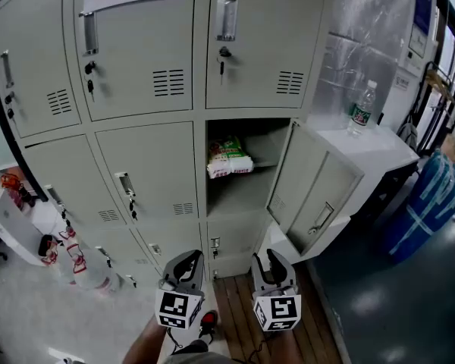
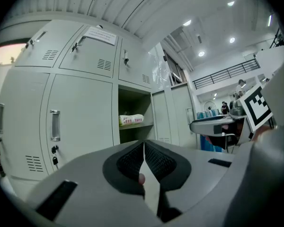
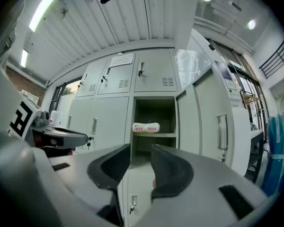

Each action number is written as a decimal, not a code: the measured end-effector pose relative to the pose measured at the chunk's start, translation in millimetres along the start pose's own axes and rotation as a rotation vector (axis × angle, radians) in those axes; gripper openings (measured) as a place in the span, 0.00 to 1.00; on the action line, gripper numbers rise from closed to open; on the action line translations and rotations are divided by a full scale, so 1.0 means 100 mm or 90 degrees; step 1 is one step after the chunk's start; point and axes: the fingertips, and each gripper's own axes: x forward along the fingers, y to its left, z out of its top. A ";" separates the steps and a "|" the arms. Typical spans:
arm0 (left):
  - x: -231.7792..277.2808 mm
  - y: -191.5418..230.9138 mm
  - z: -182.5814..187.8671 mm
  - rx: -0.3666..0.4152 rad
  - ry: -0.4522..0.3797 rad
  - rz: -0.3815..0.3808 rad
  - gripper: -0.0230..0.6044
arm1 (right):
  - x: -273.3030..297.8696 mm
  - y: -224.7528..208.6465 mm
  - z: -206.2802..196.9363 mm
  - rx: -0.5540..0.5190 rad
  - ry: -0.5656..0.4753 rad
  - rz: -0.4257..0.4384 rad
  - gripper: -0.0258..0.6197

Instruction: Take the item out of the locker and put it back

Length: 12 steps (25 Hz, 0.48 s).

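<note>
A white printed packet (image 1: 229, 158) lies on the shelf inside the one open locker compartment (image 1: 241, 197); it also shows in the left gripper view as the packet (image 2: 131, 120) and in the right gripper view as the packet (image 3: 146, 127). The locker door (image 1: 315, 189) hangs open to the right. Both grippers are held low in front of the lockers, well short of the packet. My left gripper (image 1: 188, 258) (image 2: 144, 143) is shut, pads together, with nothing in it. My right gripper (image 1: 265, 256) (image 3: 141, 148) has a narrow gap between its jaws and holds nothing.
Closed grey locker doors (image 1: 144, 44) surround the open compartment. A water bottle (image 1: 362, 110) stands on a white cabinet (image 1: 379, 150) to the right, with a blue bundle (image 1: 428, 203) beyond it. A wooden board (image 1: 239, 317) lies underfoot. A cluttered white table (image 1: 15, 211) sits at the left.
</note>
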 end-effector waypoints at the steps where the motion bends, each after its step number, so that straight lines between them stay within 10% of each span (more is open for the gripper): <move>1: -0.05 -0.05 0.00 0.000 0.000 -0.001 0.08 | -0.07 0.02 -0.05 0.006 0.004 0.001 0.25; 12: -0.53 -0.42 -0.26 -0.007 0.019 -0.012 0.08 | -0.70 0.32 -0.47 0.025 0.041 -0.001 0.09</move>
